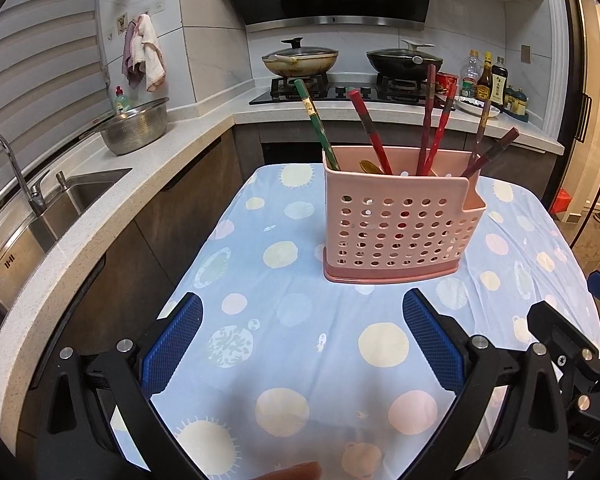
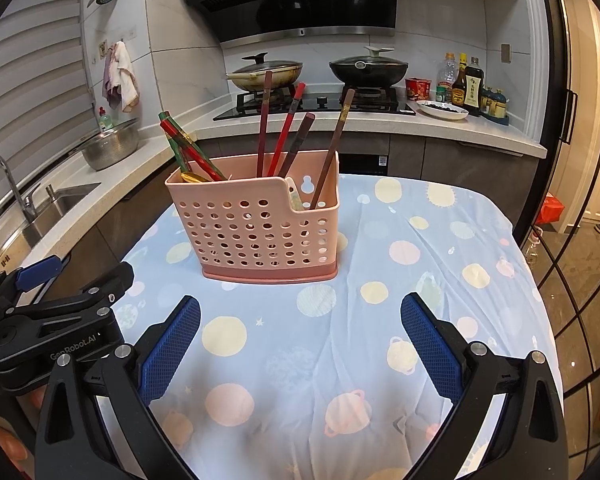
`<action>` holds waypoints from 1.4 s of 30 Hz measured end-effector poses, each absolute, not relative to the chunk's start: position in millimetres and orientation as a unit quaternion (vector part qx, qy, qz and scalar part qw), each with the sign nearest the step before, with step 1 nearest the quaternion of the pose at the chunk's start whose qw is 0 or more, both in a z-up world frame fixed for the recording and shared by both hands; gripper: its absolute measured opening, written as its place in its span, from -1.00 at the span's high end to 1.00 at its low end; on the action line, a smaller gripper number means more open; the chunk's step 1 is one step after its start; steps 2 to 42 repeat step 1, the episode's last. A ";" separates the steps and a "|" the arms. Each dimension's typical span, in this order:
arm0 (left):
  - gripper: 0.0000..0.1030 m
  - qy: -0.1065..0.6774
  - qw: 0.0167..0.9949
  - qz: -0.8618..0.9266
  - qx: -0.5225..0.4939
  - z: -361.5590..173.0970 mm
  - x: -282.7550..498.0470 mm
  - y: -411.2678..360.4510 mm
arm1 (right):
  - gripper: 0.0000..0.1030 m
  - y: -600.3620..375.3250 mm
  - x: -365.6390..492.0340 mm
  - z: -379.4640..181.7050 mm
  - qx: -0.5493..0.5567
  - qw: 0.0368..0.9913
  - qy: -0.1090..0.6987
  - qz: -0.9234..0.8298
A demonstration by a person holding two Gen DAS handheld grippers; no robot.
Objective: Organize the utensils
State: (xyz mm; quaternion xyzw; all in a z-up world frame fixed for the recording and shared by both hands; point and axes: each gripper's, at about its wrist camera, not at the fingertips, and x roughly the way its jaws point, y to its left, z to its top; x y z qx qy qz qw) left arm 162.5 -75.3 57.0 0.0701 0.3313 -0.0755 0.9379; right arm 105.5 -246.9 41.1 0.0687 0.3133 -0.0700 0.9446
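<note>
Left wrist view showed the left tool (image 1: 302, 314) spread wide and holding nothing, hovering low over the worktop (image 1: 260, 280) with its planet-print cloth, short of the pink holder (image 1: 400, 220) that stood upright near the middle. The right tool (image 2: 300, 314), seen from its own camera, was likewise wide and empty, just beside the left one and facing the same holder (image 2: 256, 224). I counted one holder, two tools, and six chopsticks standing in it: one green chopstick (image 1: 316, 124) and one red chopstick (image 1: 370, 132) leaning toward the sink side, a middle pair (image 1: 434, 120), and two dark ones (image 1: 490, 148) tilted the other way. One gold spoon (image 1: 370, 167) barely cleared the rim, and something pale sat in the low side pocket (image 2: 296, 198), too hidden to name. No loose utensils lay on the cloth, so the sorting looked largely done. The risk, as I judged it, was the light holder tipping or sliding on the loose cloth if a tool snagged a leaning stick, and the splayed sticks crossing so that pulling one dragged another out.
</note>
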 end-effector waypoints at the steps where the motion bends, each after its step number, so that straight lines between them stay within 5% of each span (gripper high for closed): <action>1: -0.86 0.332 0.938 -0.076 0.070 56.9 162.2 -75.2 | -0.87 -246.3 105.7 41.5 0.069 0.945 0.312 -0.070; 42: -0.86 0.332 0.938 -0.076 0.070 56.9 162.2 -75.2 | -0.87 -246.3 105.7 41.5 0.069 0.945 0.312 -0.070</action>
